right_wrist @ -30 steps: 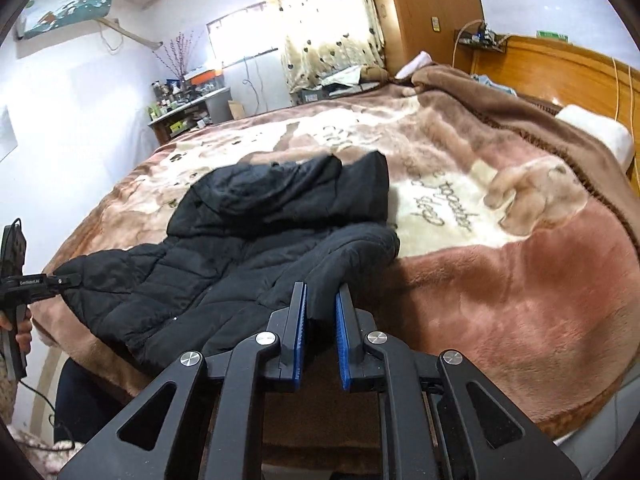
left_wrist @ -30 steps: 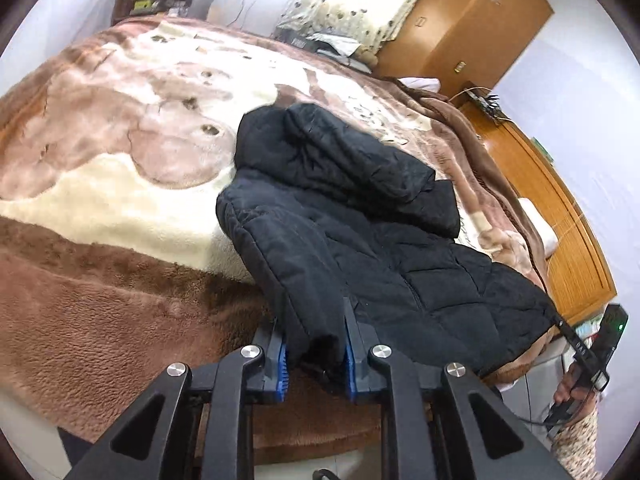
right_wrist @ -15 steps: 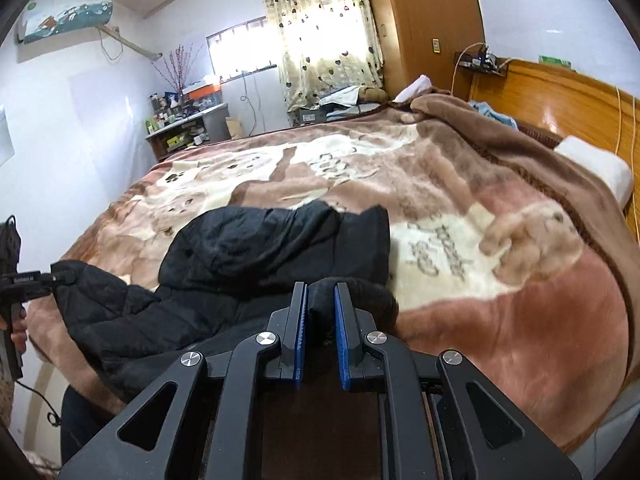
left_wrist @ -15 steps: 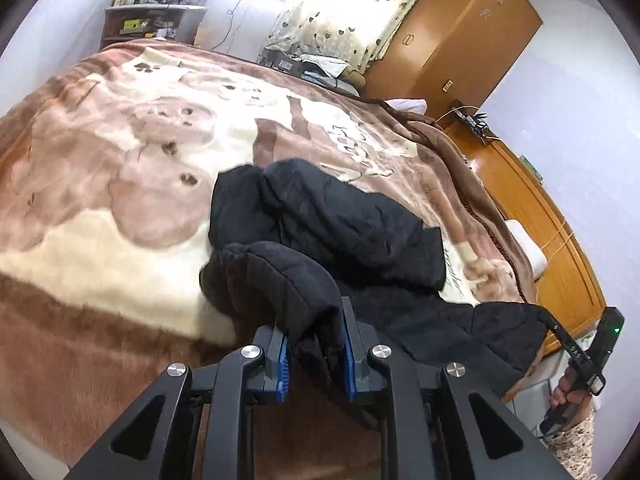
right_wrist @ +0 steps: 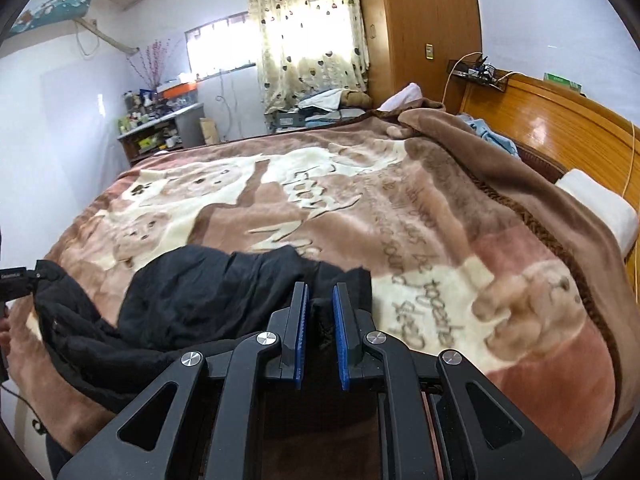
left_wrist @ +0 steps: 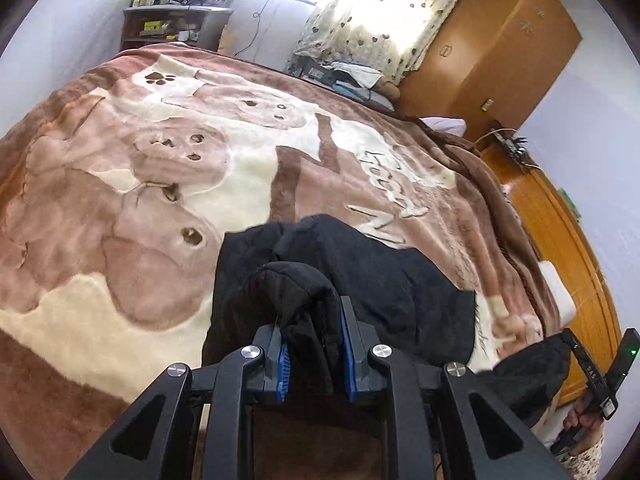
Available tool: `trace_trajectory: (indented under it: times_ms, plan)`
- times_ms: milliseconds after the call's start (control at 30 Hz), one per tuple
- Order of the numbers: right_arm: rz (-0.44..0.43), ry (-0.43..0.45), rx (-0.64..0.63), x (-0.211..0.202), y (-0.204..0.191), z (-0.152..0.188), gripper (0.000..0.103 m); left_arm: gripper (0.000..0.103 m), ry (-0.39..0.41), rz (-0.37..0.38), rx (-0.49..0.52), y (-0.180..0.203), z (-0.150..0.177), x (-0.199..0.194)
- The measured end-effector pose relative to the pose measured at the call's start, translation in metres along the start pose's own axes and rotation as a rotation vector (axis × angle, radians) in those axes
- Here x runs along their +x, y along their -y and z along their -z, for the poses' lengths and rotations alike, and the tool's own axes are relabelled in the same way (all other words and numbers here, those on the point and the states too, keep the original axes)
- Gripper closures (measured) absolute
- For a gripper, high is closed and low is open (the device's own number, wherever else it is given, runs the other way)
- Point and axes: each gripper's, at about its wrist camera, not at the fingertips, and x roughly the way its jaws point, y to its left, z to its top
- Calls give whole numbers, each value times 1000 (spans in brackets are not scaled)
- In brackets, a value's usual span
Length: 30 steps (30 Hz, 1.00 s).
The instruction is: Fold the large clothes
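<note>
Two hand-held grippers are under my control, one per view. My left hand-held gripper [left_wrist: 316,344] pinches a thick roll of the black padded jacket [left_wrist: 360,288] between its blue pads [left_wrist: 283,364]; the quilted fabric bulges up over the fingertips and fills the gap. My right hand-held gripper [right_wrist: 320,320] has its blue pads [right_wrist: 301,336] set narrowly apart with a thin dark edge of the jacket [right_wrist: 208,300] between them; it appears clamped on that edge, though the contact itself is dim and partly shadowed.

From the left wrist view, the jacket lies bunched on the near part of the bed, its far portion resting flat on the blanket [left_wrist: 160,184] and its near portion lifted toward me. From the right wrist view, the same garment spreads leftward from my fingers, draping over the near-left edge of the bed, where the opposite gripper's tip [right_wrist: 16,276] meets it.

Beneath the jacket, the brown and cream blanket [right_wrist: 420,248] carries bear figures, paw prints and lettering. Further out stand a wooden headboard [right_wrist: 560,132] with a white pillow [right_wrist: 600,208] just below it, a wooden wardrobe [left_wrist: 488,52], a patterned curtain [right_wrist: 312,40] over a bright window, and a cluttered shelf [left_wrist: 172,20] by the far wall.
</note>
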Motion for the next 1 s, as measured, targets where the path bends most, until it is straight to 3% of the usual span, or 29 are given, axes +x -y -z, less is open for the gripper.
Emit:
trace_trajectory:
  times_ms: [200,400,500,633,733,833,900,1000]
  plan:
    - [43,-21,-9,51,6,-31,93,82,-21,-46,-67,-11,-38,53]
    - [94,-61,31,104,23,-48,94,77,-73,-82,-174,-33,-58,115]
    - [146,-70,40,123,30,-53,94,74,-92,-101,-176,-36,-65,139]
    - [140,-74,105,136,42,-47,94,56,-150,-82,-276,-50,-78,173]
    - [135,-107,80,146,43,-36,93,30,-83,-53,-281,-53,-85,167]
    - [85,-147,31,154,44,-21,83,28,2,-13,-180,-49,-86,144]
    - [35,-163,30,160,48,-12,75,26,11,-13,-126,-52,-83,133]
    - [-57,-180,43,169,54,0,51,18,-10,-57,-49,-62,-71,131]
